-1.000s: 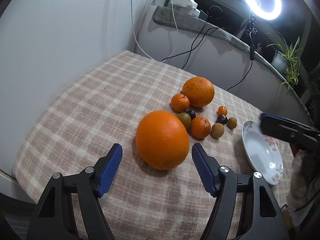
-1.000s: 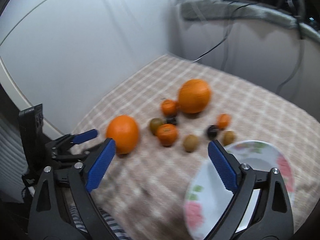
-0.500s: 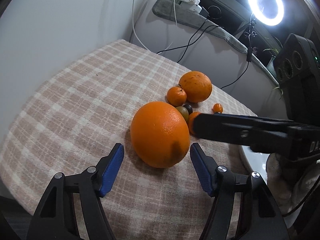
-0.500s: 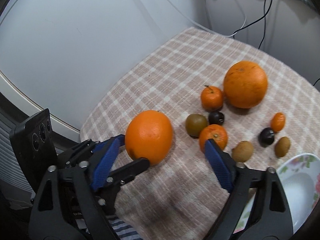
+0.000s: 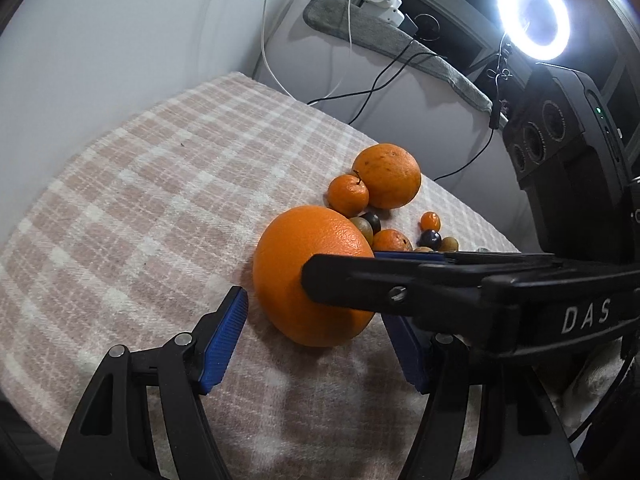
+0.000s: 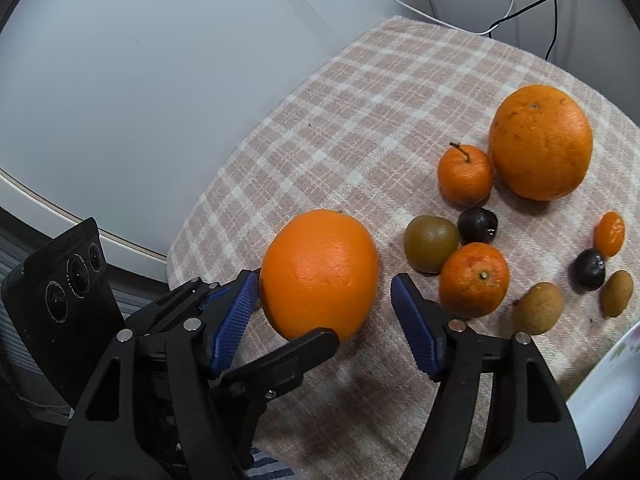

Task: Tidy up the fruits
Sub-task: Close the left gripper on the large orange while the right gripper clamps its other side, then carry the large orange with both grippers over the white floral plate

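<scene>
A checked cloth covers the surface (image 6: 360, 92) below a pale wall. The large orange (image 6: 320, 274) rests on it at centre frame, apart from the fruit cluster at right. The right claw (image 6: 324, 318) brackets it, jaws just closing, left pad near the skin, right pad clear: released. The left claw (image 5: 320, 344) sits just short of it, also released. The orange's long axis appears roughly upright, stem end hidden.

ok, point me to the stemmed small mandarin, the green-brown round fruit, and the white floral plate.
stemmed small mandarin (image 6: 465, 174), right wrist view, middle of its peel
green-brown round fruit (image 6: 430, 243), right wrist view, centre of its skin
white floral plate (image 6: 600, 384), right wrist view, visible rim
</scene>
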`<act>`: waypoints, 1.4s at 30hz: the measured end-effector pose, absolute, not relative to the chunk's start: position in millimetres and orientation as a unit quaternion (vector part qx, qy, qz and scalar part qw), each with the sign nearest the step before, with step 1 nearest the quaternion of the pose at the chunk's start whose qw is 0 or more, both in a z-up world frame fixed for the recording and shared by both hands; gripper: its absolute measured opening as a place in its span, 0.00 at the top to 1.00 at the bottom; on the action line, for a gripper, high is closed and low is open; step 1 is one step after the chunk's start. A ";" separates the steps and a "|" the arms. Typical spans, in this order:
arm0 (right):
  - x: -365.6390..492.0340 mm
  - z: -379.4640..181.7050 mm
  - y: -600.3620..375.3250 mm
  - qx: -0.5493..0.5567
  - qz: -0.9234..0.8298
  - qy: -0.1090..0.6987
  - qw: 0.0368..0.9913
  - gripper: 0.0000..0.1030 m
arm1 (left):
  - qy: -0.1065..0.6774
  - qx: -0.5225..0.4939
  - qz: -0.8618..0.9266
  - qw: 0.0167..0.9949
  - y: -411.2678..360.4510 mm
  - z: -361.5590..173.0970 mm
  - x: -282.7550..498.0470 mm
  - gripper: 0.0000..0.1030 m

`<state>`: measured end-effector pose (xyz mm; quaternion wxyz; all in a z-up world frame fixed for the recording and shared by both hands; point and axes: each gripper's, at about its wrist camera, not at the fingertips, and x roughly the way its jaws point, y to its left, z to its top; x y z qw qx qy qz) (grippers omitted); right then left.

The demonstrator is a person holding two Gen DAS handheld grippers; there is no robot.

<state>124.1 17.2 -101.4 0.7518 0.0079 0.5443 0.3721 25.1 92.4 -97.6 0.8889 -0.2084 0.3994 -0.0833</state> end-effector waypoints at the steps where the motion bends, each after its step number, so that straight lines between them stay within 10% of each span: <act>1: 124.4 -102.2 18.2 0.007 0.372 0.545 0.751 0.30 | 0.400 -0.209 -0.084 0.889 92.1 -98.0 25.9 0.35; 42: 60.6 -55.3 -74.0 0.042 0.335 0.480 0.809 0.36 | 0.372 -0.129 -0.150 0.907 4.4 -51.7 13.1 0.35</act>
